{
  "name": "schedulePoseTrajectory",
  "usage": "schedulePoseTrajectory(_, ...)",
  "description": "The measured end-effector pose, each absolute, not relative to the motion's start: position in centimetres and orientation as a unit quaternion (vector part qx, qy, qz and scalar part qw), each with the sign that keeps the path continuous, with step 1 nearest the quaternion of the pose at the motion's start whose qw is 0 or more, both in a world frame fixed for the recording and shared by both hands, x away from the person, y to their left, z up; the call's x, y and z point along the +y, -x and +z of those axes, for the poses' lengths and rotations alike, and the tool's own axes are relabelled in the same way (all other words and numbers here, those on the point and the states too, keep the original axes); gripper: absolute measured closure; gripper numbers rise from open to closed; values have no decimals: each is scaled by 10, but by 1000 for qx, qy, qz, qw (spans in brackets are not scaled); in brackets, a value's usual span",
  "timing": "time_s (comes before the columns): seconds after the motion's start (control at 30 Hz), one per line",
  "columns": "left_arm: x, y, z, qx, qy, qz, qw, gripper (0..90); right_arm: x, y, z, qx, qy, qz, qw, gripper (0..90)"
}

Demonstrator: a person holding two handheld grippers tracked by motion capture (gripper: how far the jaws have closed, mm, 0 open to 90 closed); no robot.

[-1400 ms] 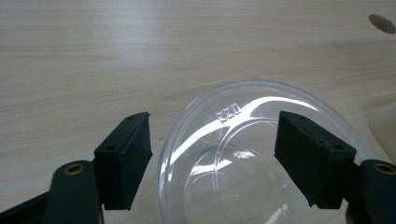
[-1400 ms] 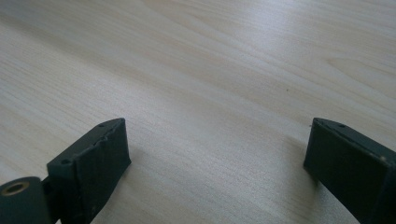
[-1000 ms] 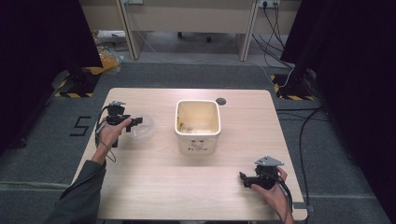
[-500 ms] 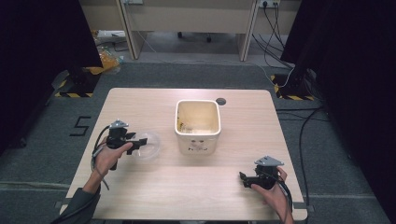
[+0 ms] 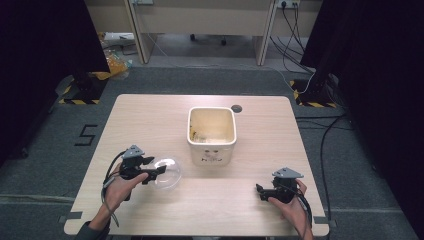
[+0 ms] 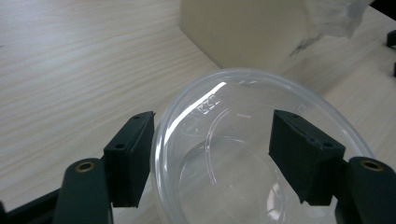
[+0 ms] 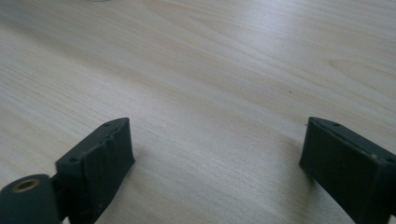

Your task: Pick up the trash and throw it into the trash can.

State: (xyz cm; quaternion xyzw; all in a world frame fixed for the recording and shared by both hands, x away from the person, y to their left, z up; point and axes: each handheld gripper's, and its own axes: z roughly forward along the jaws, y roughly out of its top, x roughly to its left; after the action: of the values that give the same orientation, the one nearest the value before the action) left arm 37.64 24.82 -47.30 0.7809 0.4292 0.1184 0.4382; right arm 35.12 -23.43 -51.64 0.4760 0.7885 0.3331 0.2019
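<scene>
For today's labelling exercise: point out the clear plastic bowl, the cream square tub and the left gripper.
clear plastic bowl (image 6: pixel 261 88), left gripper view, far rim
cream square tub (image 5: pixel 211 153), high view, front wall
left gripper (image 5: pixel 159 172), high view, between fingertips

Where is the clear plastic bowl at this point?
In the high view the clear plastic bowl is at the table's front left, held in the left gripper, just left of the cream square bin. The left gripper view shows its rim between the fingers.
</scene>
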Motion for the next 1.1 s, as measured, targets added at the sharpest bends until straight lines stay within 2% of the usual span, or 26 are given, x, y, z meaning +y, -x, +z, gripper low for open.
schedulePoseTrajectory(0.03,248,-376,-473,429,-781,118,438,302,-234,-351,-516,788,-476,333,202,120)
schedulePoseTrajectory(0.1,248,-373,-472,427,-784,120,435,284,-232,-351,-516,786,-472,347,198,184)
schedulePoseTrajectory(0.13,249,-371,-472,427,-783,118,436,263,-226,-351,-513,783,-456,378,188,176)
schedulePoseTrajectory(0.43,270,-354,-471,442,-766,91,457,193,-186,-343,-495,798,-412,409,163,189)
schedulePoseTrajectory(0.73,268,-344,-478,434,-781,71,444,199,-127,-348,-470,809,-356,451,123,216)
schedulePoseTrajectory(1.1,260,-326,-477,414,-791,86,442,202,-56,-355,-461,831,-290,469,72,263)
